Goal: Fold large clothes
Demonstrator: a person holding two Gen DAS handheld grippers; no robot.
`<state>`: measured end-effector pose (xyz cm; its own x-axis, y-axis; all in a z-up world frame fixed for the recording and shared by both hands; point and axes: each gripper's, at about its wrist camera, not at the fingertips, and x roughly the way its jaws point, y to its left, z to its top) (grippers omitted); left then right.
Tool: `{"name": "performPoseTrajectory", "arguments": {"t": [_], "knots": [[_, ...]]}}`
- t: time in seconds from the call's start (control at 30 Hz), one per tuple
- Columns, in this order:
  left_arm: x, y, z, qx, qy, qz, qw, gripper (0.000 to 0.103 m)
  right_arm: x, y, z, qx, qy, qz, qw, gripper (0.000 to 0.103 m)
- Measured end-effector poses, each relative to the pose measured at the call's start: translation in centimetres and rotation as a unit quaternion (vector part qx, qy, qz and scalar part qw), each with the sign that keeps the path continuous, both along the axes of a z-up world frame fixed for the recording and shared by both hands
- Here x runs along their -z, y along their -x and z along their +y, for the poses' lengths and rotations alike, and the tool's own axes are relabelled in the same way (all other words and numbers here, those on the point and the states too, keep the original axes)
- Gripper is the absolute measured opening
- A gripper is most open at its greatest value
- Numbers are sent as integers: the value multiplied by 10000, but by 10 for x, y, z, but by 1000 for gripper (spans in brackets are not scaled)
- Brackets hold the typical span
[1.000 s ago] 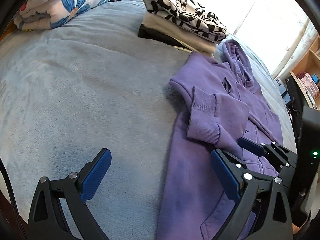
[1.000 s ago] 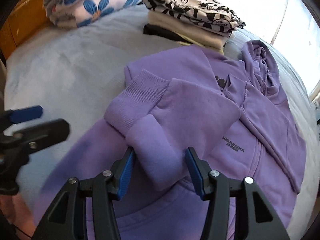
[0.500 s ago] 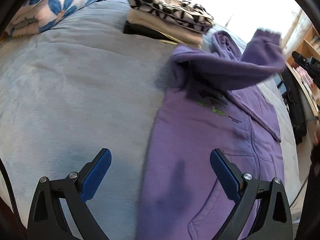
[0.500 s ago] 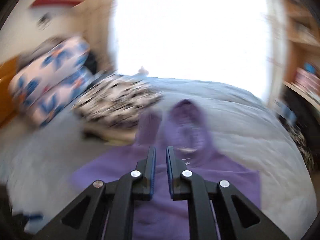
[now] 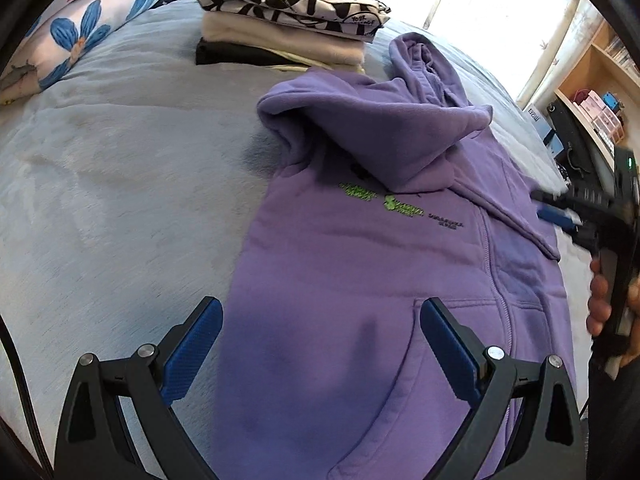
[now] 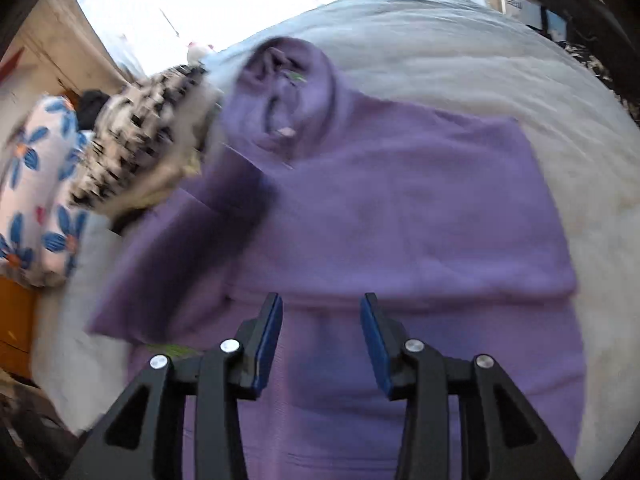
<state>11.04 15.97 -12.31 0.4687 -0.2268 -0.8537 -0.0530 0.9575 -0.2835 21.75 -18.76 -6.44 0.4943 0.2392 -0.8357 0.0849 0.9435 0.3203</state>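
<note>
Grey-blue fleece bedding [image 5: 120, 168] carries a purple hoodie [image 5: 360, 264], lying face up with one sleeve folded across its chest, just beside a stack of folded clothes [image 5: 288, 20]. Left gripper [image 5: 320, 344] hovers wide open over the hem, holding nothing. Right gripper [image 6: 321, 336], its jaws opening and empty, hangs above the hoodie's far side.

The grey bed cover [image 5: 120, 184] left of the purple hoodie [image 5: 360, 280] lies bare and open from the near edge to the far side. At the far end, 1 stack of folded clothes [image 5: 288, 20] touches the hoodie's shoulder, blocking passage there. A floral pillow [image 5: 80, 28] fills the far-left corner. Shelves [image 5: 600, 92] crowd the right.
</note>
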Motion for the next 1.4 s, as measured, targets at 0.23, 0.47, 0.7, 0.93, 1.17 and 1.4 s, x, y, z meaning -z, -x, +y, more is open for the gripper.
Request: {"name": "performPoseTrajectory", "arguments": {"t": [0.23,0.47,0.7,0.93,1.17,1.4], "knots": [[-7,-17,-10,178,-137,-146,9996,98,-22,-54,47,-187,-546,36,9983,41],[-4,-57,-8,269,-163,-142,9994,98,8,-108,82,-166,-194,1075,9939,41],[1,-69,-14,304,-77,-143,9994,98,-27,-112,109,-774,-123,249,9966,13],[4,-69,-20,283,-14,-184,9994,98,-123,-61,79,-1065,-806,-2313,9637,13],[12,-66,-24,382,-77,-154,9991,98,-11,-42,-17,-37,-300,-911,9954,20],[10,-84,-6,393,4,-52,9992,98,53,-12,-91,745,-509,234,9957,31]]}}
